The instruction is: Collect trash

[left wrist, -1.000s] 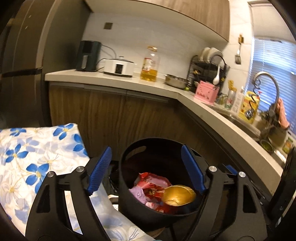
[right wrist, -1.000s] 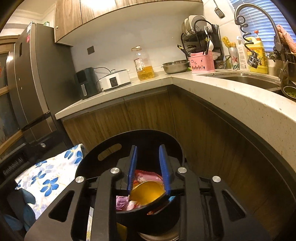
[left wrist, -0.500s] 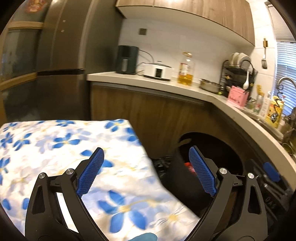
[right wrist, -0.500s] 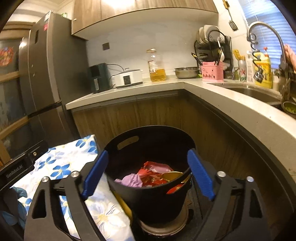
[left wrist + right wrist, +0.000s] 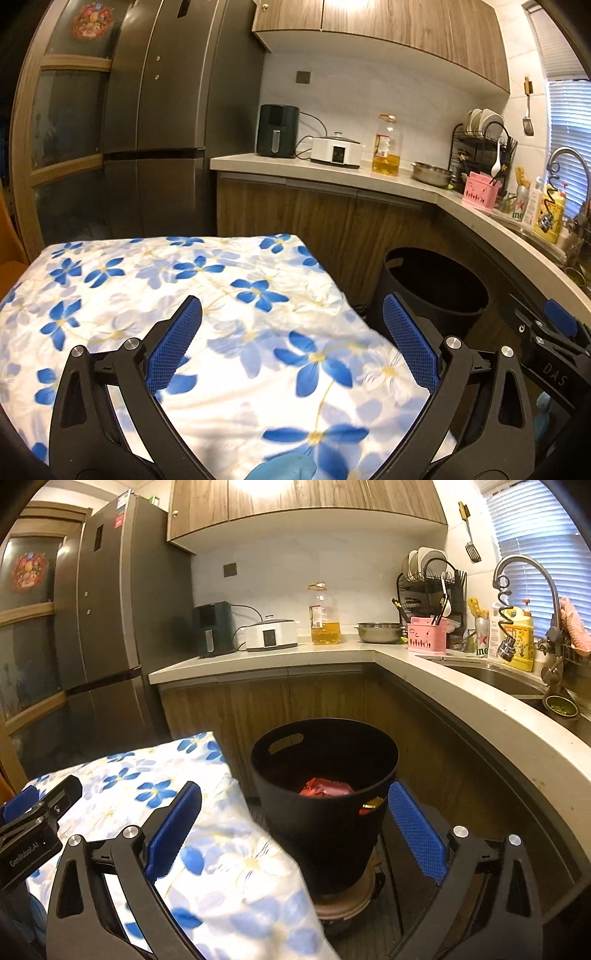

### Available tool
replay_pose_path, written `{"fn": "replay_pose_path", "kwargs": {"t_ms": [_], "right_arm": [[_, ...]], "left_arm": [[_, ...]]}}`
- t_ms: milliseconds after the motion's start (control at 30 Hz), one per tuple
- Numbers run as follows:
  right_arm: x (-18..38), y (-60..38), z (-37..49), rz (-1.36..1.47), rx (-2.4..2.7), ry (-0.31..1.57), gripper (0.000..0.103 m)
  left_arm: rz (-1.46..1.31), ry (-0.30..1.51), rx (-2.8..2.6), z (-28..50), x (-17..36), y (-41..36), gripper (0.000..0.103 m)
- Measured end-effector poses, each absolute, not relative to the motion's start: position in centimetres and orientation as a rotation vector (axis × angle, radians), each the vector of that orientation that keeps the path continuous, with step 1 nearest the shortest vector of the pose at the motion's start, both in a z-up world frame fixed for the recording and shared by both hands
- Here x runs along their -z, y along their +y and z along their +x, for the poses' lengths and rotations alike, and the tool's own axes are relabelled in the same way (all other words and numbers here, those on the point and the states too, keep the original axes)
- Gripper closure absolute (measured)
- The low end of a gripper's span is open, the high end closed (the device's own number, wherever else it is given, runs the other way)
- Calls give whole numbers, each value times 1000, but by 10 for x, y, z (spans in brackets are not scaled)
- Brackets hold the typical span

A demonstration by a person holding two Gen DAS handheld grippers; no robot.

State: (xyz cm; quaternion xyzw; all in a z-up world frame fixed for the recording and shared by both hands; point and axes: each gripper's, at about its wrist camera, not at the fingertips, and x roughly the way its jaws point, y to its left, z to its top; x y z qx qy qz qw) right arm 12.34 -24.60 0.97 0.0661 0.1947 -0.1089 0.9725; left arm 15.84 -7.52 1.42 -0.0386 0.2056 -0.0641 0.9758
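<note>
Floral cloth [image 5: 236,878] beside black bin [image 5: 325,812] (red wrappers [image 5: 325,787] inside).

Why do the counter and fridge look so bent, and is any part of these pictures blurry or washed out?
Both wrist views are fisheye, so the counter edge and fridge bow. In the left wrist view the floral cloth is soft and overbright near the lens. In the right wrist view the under-cabinet light blows out, and the bin interior stays dark.

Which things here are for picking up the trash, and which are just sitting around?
For the job:
- round black plastic bin
- crumpled red wrapper inside it
- left tool, open
- right tool, open

Just sitting around:
- blue-flowered white cloth
- yellow oil bottle
- pink plastic utensil basket
</note>
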Motion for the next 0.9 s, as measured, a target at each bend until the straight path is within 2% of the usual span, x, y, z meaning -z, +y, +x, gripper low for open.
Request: {"fn": "replay_pose_path", "kwargs": {"t_ms": [900], "right_arm": [[-18, -142, 4, 72, 90, 384, 6]], "left_arm": [[-66, 409, 49, 37, -8, 8, 6]]}}
